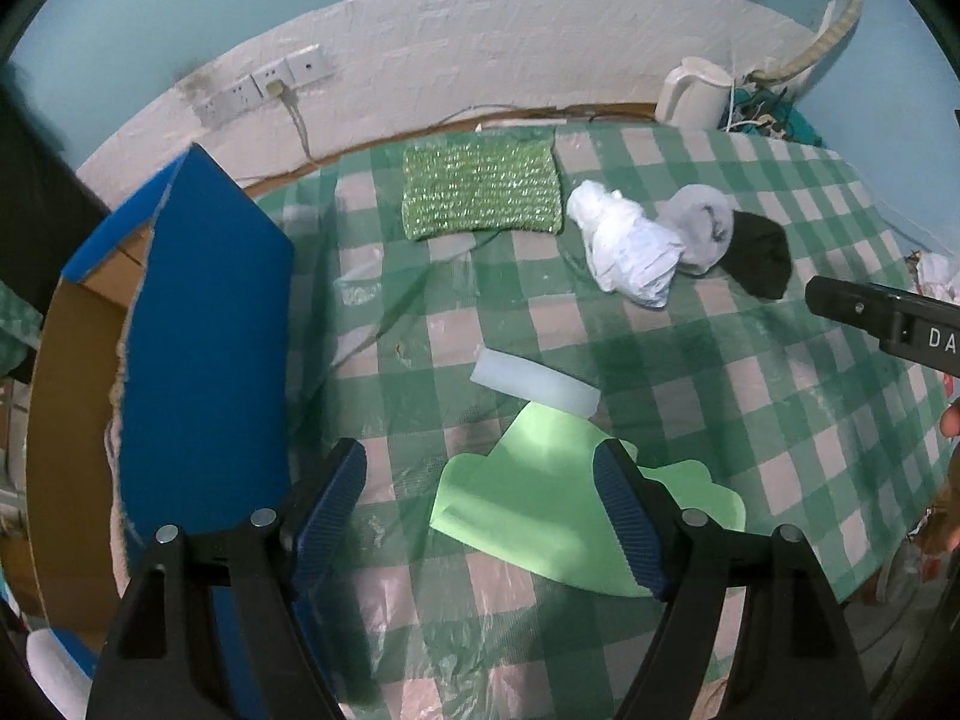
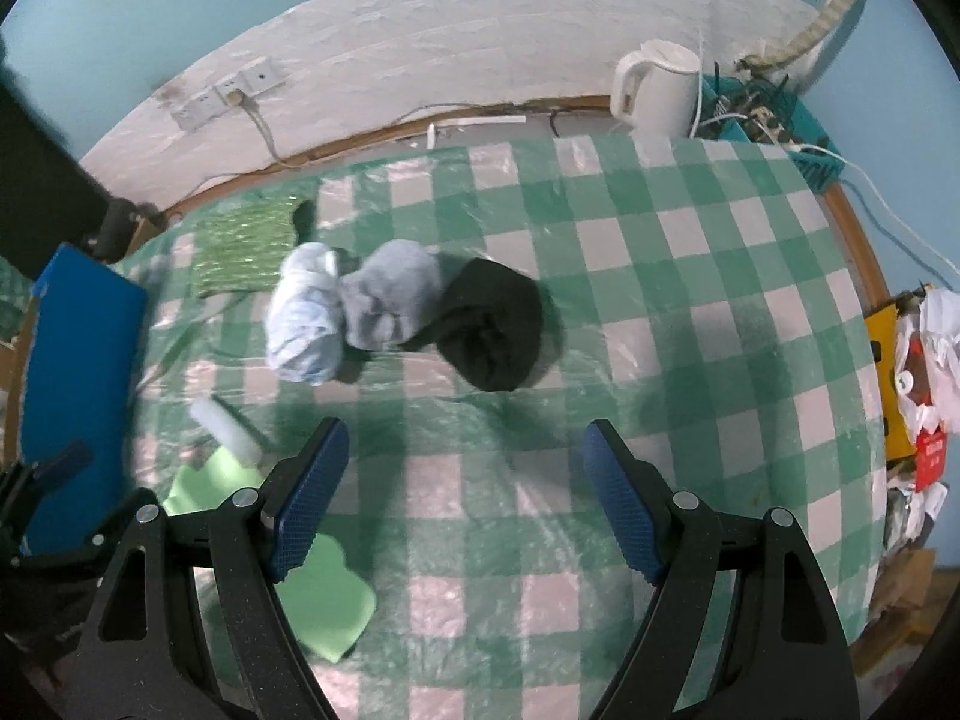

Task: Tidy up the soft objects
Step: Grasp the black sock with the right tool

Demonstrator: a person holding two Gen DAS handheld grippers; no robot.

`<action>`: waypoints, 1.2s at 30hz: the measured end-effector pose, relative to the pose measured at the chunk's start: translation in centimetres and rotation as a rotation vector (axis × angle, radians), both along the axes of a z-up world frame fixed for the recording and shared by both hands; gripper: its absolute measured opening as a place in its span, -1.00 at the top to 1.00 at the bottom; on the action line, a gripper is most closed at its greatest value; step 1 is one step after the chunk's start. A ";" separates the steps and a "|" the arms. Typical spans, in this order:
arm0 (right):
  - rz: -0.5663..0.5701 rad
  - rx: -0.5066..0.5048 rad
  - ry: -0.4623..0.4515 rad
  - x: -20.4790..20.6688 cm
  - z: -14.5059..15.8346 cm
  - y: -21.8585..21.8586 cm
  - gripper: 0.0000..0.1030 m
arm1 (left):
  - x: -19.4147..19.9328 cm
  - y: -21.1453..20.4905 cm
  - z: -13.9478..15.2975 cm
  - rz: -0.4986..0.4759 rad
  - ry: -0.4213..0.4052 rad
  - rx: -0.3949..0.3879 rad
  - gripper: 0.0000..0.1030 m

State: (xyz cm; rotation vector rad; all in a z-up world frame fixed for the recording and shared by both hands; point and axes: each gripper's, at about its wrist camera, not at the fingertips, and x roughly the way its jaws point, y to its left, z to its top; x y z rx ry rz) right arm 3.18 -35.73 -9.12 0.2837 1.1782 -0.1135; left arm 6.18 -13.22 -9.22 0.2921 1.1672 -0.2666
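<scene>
Soft things lie on a green checked tablecloth [image 1: 750, 396]. My left gripper [image 1: 480, 498] hangs open over a pale green foam sheet [image 1: 540, 516], its right pad above the sheet, nothing between the pads. A white foam strip [image 1: 534, 387] lies just beyond. Farther off are a glittery green pad [image 1: 483, 189], a white cloth bundle [image 1: 624, 246], a grey sock [image 1: 702, 228] and a black sock [image 1: 759, 252]. My right gripper [image 2: 465, 486] is open above bare cloth, short of the black sock [image 2: 492, 330], the grey sock [image 2: 390, 300] and the white bundle [image 2: 303, 312].
An open cardboard box with a blue flap [image 1: 204, 336] stands at the table's left edge. A white kettle [image 2: 660, 87] and a teal basket of cables [image 2: 774, 120] sit at the back right. Wall sockets [image 1: 264, 87] are behind. Clutter [image 2: 924, 372] lies past the right edge.
</scene>
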 end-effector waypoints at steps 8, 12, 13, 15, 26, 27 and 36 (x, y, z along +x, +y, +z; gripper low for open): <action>0.001 -0.027 0.040 1.9 -2.6 -1.1 -0.57 | 1.6 -0.4 -1.7 0.012 0.037 0.011 -0.54; 0.006 -0.043 0.041 3.0 -3.0 -1.3 -0.57 | 2.4 -0.3 -2.5 0.024 0.066 0.003 -0.54; 0.005 -0.047 0.043 3.3 -3.0 -1.3 -0.57 | 2.6 -0.4 -2.6 0.026 0.071 0.002 -0.54; 0.002 -0.051 0.048 4.0 -3.2 -1.4 -0.57 | 3.2 -0.3 -2.9 0.041 0.091 -0.009 -0.54; 0.029 -0.091 0.078 6.9 -4.6 -1.0 -0.57 | 5.5 -0.1 -4.0 0.086 0.162 -0.036 -0.54; 0.032 -0.094 0.083 7.0 -4.9 -1.0 -0.57 | 5.6 0.1 -4.2 0.092 0.172 -0.042 -0.54; 0.104 -0.122 0.110 6.6 -6.0 -0.3 0.13 | 5.9 0.7 -4.8 0.097 0.191 -0.032 -0.54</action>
